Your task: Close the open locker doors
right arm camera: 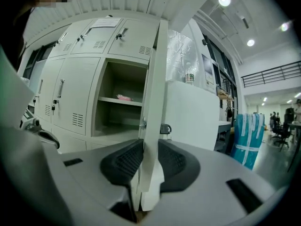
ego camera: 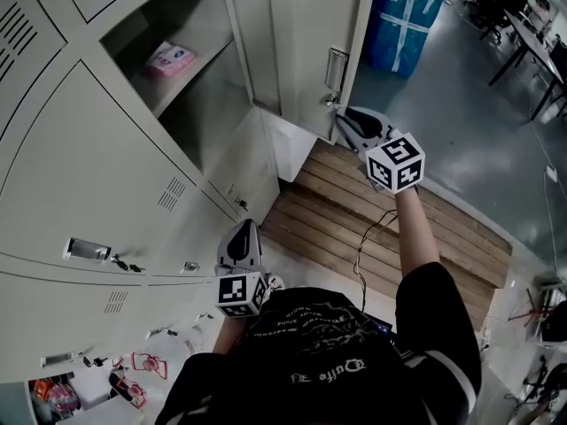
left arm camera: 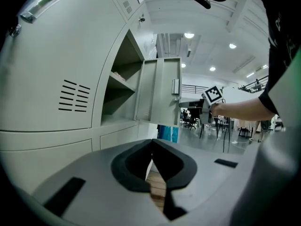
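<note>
Against a pale locker bank (ego camera: 89,166) in a grey-floored hall, the open locker door (ego camera: 310,51) at upper centre sits clamped by its edge in the right claw (ego camera: 344,120), best swung shut along its hinge arc without twisting, while the left claw (ego camera: 241,228) is pinched together, empty.

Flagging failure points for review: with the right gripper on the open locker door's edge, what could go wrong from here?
The right gripper pinches only the thin edge of the open locker door, so it might slip off mid-swing. If held until closing, its jaws could get caught against the locker frame.
</note>
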### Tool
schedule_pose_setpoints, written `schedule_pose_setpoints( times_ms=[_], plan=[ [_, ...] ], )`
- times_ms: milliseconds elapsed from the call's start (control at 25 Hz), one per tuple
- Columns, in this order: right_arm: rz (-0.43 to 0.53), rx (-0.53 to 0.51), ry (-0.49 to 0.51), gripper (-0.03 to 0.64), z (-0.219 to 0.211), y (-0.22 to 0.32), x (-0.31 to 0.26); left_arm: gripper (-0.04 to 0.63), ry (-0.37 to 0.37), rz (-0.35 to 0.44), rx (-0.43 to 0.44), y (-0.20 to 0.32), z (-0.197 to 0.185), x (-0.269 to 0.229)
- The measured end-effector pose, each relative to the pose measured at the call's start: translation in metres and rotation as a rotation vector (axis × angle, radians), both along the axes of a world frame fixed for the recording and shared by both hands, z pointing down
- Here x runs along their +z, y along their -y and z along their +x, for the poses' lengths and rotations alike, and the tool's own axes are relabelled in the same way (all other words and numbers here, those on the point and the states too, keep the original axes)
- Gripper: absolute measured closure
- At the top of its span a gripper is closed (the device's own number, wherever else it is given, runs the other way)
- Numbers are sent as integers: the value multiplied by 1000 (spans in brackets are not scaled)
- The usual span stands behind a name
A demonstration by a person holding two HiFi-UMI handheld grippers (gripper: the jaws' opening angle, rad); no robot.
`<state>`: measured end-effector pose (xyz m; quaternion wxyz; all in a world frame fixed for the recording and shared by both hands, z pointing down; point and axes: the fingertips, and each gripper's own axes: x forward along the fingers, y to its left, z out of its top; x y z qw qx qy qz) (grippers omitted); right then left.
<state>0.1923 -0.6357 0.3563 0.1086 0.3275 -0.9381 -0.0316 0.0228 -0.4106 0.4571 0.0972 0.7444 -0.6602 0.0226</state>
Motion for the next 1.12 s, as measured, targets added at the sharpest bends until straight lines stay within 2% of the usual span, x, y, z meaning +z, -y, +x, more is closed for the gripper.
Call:
schedule_pose_setpoints(
  times_ms=[240, 480, 720, 880, 1120],
  plan=[
    [60, -41, 1, 514, -19, -33, 0, 588, 7, -17, -28, -12, -13, 4],
    [99, -132, 38, 515, -49, -69, -1, 588, -6, -30, -65, -25, -29, 10],
    [83, -123, 114, 520, -64, -85, -1, 588, -25, -36, -80, -37, -37, 16],
    [62, -162, 175, 528, -80, -97, -1, 588, -35, -36, -98, -44, -45, 18],
    [92, -182, 159, 545, -108, -115, -3, 588, -42, -35, -139, -57, -60, 20]
  ],
)
